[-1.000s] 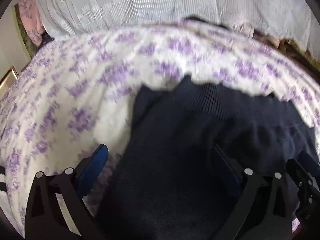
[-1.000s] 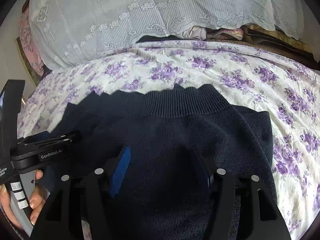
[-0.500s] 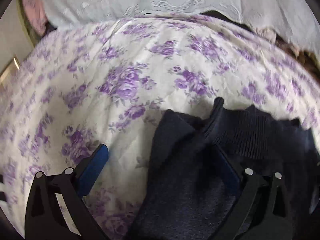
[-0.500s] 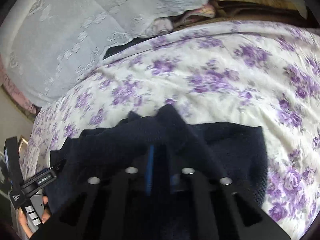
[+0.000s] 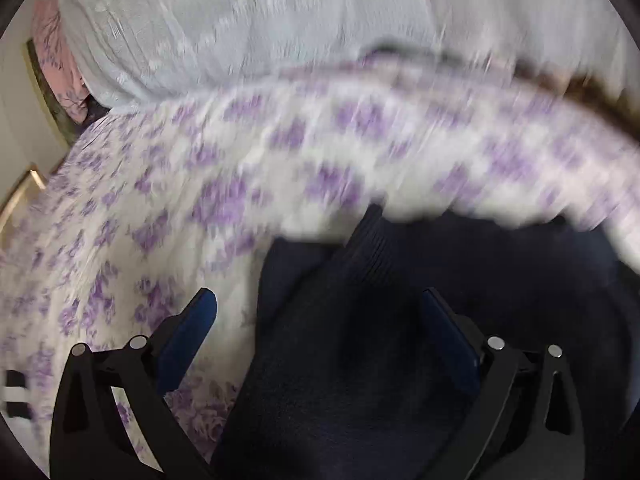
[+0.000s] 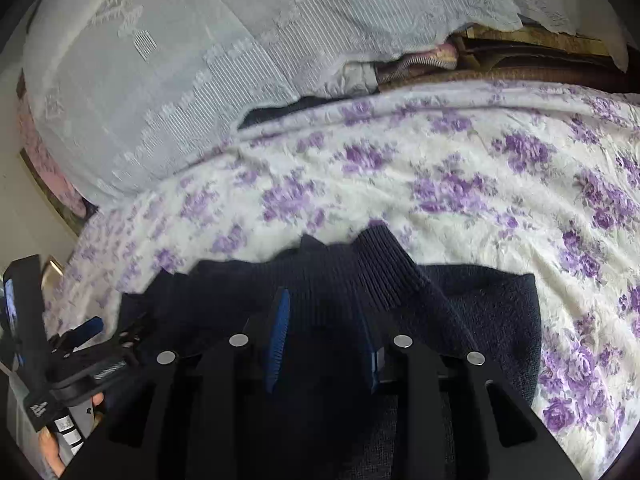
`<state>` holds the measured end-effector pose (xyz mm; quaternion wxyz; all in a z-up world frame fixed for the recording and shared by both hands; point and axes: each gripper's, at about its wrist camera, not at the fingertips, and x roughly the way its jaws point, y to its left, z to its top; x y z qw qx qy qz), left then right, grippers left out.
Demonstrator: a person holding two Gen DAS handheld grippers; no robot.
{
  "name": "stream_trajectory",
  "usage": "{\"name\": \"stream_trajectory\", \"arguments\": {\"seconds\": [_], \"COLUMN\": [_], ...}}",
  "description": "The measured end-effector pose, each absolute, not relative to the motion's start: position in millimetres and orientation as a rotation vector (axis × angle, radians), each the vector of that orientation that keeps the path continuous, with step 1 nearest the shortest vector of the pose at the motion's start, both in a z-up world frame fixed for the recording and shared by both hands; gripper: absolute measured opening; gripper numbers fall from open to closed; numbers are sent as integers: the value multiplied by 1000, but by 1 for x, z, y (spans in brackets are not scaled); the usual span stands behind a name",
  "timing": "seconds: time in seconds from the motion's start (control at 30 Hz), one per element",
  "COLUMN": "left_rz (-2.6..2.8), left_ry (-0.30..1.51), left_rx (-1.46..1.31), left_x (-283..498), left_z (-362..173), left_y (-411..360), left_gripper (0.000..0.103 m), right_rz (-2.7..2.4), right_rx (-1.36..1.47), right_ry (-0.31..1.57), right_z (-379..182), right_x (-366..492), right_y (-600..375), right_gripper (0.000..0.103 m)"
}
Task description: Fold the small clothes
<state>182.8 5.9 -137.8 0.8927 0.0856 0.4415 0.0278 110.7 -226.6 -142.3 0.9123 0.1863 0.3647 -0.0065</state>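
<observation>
A dark navy knitted garment with a ribbed band (image 6: 360, 280) lies on a cream bedspread printed with purple flowers (image 6: 460, 168); its ribbed edge is bunched and lifted into a peak near the middle of the right wrist view, while a flat layer of the same knit extends to the right beneath it. The right gripper (image 6: 324, 344), black with blue finger pads (image 6: 278, 336), has its fingers drawn close together, pinching a fold of the navy knit just below the ribbed band. The left gripper (image 5: 320, 332) holds its fingers spread wide apart: the left pad (image 5: 186, 336) hangs over the floral bedspread beside the garment's edge, and the right pad sits over the dark fabric (image 5: 360, 340); whether either pad touches the cloth cannot be told. The left wrist view is motion-blurred. Behind the bedspread a pale white lace-patterned cloth (image 6: 180, 60) drapes over a mound.
</observation>
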Motion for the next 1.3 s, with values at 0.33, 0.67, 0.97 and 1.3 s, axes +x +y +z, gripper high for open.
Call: {"name": "stream_trajectory", "arguments": {"seconds": [0.33, 0.67, 0.97, 1.3], "left_rz": [-62, 3, 4, 102], "left_ry": [877, 872, 873, 837], "left_rx": [58, 176, 96, 183], "left_x": [153, 133, 69, 32], "left_z": [-120, -140, -131, -135], "left_y": [14, 2, 24, 19], "left_gripper": [98, 99, 98, 99], "right_rz": [11, 4, 8, 10], "right_rx": [374, 158, 180, 279], "right_ry": [735, 771, 700, 705], "right_z": [-135, -149, -131, -143], "right_x": [92, 57, -14, -49], "right_y": [-218, -177, -181, -195], "right_gripper": [40, 50, 55, 63]}}
